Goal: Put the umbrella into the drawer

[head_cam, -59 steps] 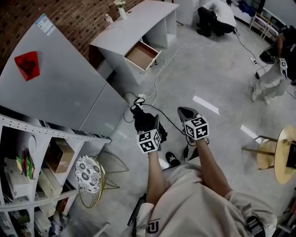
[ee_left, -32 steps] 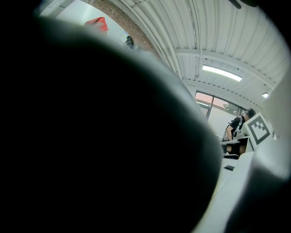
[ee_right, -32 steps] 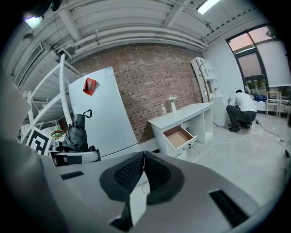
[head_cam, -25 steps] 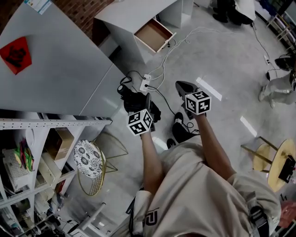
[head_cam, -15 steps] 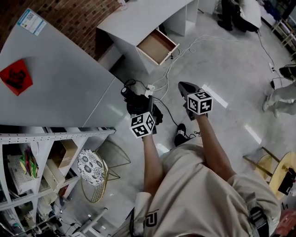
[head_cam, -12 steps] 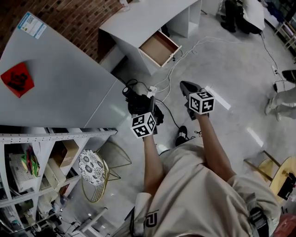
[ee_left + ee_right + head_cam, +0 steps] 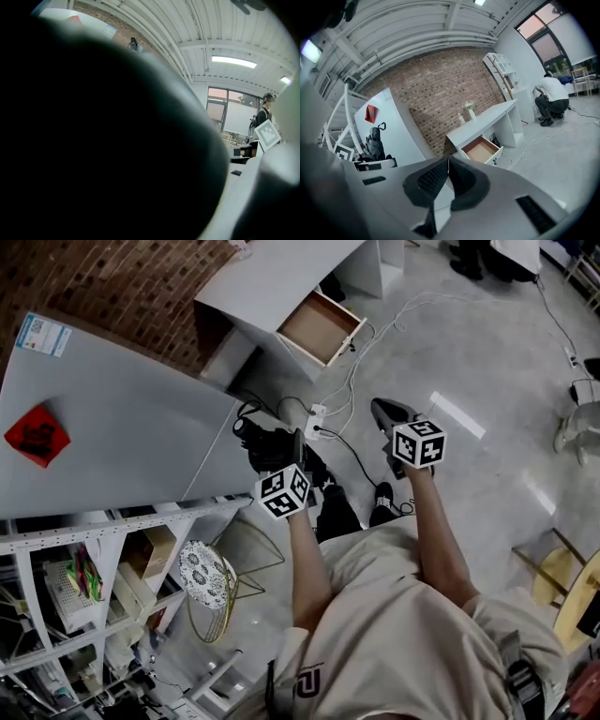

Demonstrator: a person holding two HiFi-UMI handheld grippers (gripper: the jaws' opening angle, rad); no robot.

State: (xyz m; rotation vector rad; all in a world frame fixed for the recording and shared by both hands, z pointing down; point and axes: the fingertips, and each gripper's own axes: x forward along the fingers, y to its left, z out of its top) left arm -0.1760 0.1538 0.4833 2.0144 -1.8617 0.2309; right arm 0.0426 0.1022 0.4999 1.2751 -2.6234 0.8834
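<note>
Drawer (image 7: 319, 329) nearer now; umbrella (image 7: 103, 140) fills view from left claw (image 7: 271, 452).

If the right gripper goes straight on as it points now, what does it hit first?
Probably the white desk, just left of its open drawer; the right gripper has nothing else in line, though depth is unclear.

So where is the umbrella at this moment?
In the head view the black umbrella is held in the left gripper, at the centre left, beside the grey cabinet and well short of the open drawer.
</note>
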